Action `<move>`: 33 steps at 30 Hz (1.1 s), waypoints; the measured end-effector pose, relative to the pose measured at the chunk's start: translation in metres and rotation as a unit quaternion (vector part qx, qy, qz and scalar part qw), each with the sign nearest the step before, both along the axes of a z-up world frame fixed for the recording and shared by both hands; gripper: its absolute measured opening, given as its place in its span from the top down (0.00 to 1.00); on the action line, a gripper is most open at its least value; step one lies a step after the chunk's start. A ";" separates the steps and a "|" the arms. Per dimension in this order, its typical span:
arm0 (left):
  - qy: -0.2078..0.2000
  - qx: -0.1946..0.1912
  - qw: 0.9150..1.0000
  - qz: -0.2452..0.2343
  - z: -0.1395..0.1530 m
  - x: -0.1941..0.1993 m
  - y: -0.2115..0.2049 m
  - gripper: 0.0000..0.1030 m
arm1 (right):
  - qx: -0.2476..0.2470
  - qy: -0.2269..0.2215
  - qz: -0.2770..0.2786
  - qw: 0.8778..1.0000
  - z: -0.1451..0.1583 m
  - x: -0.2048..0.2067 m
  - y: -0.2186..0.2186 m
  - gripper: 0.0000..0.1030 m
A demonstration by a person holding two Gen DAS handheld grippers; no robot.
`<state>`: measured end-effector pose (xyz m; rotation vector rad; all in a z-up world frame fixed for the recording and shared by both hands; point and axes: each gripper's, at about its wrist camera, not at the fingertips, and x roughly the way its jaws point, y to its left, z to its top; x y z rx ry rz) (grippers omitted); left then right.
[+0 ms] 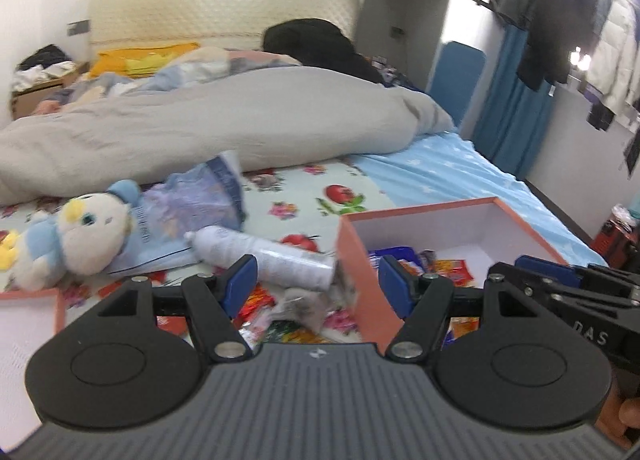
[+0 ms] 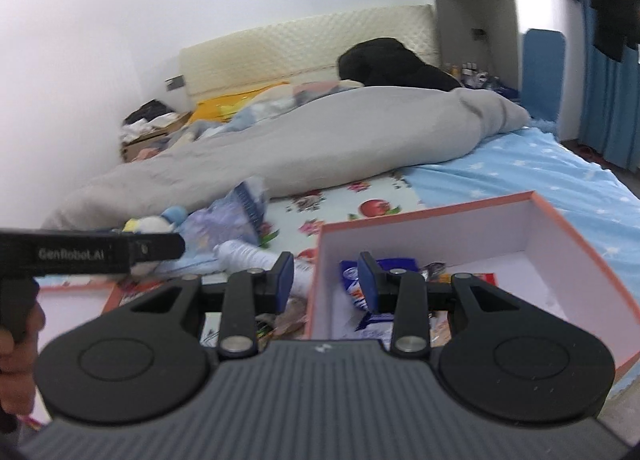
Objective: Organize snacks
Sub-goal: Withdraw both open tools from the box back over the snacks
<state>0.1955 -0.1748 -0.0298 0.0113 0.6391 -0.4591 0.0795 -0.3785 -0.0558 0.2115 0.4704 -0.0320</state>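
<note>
An orange box [image 1: 362, 260] with a white inside sits on the bed; it also shows in the right wrist view [image 2: 316, 284]. Blue and red snack packets [image 1: 450, 270] lie in it, with a blue packet [image 2: 354, 286] in the right wrist view. More loose snack packets [image 1: 260, 306] lie on the sheet left of the box. My left gripper [image 1: 318, 280] is open and empty above the box's left wall. My right gripper [image 2: 325, 280] is open and empty, straddling the same wall; it also shows in the left wrist view [image 1: 560, 280].
A white bottle [image 1: 264, 256] lies left of the box, next to a plush toy [image 1: 76, 232] and a purple bag [image 1: 192, 200]. The box lid [image 1: 60, 304] lies at the left. A grey duvet [image 1: 224, 120] is heaped behind.
</note>
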 end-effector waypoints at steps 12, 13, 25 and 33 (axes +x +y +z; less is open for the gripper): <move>0.029 -0.016 0.998 0.048 -0.042 -0.044 0.070 0.31 | -0.011 0.006 0.048 0.999 -0.011 -0.026 0.062 0.63; 0.030 -0.016 0.998 0.055 -0.045 -0.047 0.077 0.31 | -0.010 0.010 0.050 0.999 -0.012 -0.027 0.067 0.63; 0.080 -0.006 0.990 0.118 -0.091 -0.052 0.139 0.31 | -0.026 0.068 0.090 0.993 -0.042 -0.020 0.119 0.63; 0.104 0.037 0.983 0.147 -0.124 -0.034 0.158 0.30 | -0.035 0.110 0.097 0.989 -0.067 0.007 0.123 0.63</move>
